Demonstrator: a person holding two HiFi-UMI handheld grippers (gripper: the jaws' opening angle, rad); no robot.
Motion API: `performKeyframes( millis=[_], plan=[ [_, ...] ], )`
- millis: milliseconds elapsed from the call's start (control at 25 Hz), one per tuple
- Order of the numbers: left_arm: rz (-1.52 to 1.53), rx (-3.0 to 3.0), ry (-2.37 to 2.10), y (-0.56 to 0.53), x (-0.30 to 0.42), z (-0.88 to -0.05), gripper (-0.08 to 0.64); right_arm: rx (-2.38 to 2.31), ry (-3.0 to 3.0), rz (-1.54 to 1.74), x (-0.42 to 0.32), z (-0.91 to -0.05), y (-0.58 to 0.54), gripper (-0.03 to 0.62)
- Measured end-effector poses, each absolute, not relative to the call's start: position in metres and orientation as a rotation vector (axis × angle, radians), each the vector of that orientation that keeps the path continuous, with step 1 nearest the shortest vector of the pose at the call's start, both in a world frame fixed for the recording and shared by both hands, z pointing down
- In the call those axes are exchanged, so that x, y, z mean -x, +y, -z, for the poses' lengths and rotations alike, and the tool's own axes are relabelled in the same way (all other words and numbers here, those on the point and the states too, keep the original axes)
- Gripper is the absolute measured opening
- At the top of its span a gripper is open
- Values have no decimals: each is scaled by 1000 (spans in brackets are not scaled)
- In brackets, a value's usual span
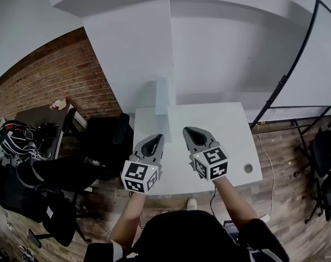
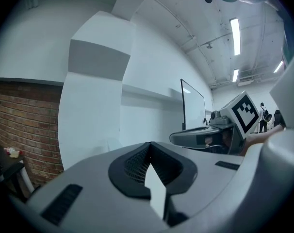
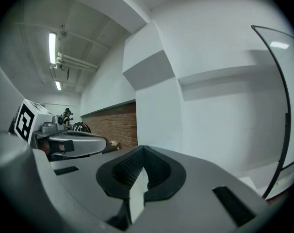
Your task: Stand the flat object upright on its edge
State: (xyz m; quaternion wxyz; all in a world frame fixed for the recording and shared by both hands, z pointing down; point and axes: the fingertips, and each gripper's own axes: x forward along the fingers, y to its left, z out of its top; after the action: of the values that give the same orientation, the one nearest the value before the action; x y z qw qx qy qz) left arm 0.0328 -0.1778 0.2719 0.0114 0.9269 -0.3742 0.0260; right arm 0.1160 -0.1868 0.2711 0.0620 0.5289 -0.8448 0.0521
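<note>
A pale flat panel (image 1: pixel 162 98) stands upright at the far edge of the white table (image 1: pixel 231 130), against the white pillar. Both grippers hang side by side above the table's near half, apart from the panel. My left gripper (image 1: pixel 153 142) is shut with nothing between its jaws, and its dark pads (image 2: pixel 137 164) meet in its own view. My right gripper (image 1: pixel 194 134) is also shut and empty, its pads (image 3: pixel 130 171) closed together. Each gripper shows in the other's view: the right gripper (image 2: pixel 205 137) at the right, the left gripper (image 3: pixel 74 142) at the left.
A black office chair (image 1: pixel 108 141) stands at the table's left. Further left a dark desk (image 1: pixel 42 116) carries helmets and cables. A black stand frame (image 1: pixel 285 81) rises at the right. A round cable hole (image 1: pixel 248 168) sits near the table's front right corner. Brick wall (image 1: pixel 56 75) behind left.
</note>
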Motion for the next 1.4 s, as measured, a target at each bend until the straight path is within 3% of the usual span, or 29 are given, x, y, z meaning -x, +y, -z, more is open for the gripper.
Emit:
performKeyframes(
  millis=[1400],
  plan=[
    [-22, -2937, -1110, -149, -27, -260, 12, -1593, -2549, -134, -99, -270, -160, 41]
  ],
)
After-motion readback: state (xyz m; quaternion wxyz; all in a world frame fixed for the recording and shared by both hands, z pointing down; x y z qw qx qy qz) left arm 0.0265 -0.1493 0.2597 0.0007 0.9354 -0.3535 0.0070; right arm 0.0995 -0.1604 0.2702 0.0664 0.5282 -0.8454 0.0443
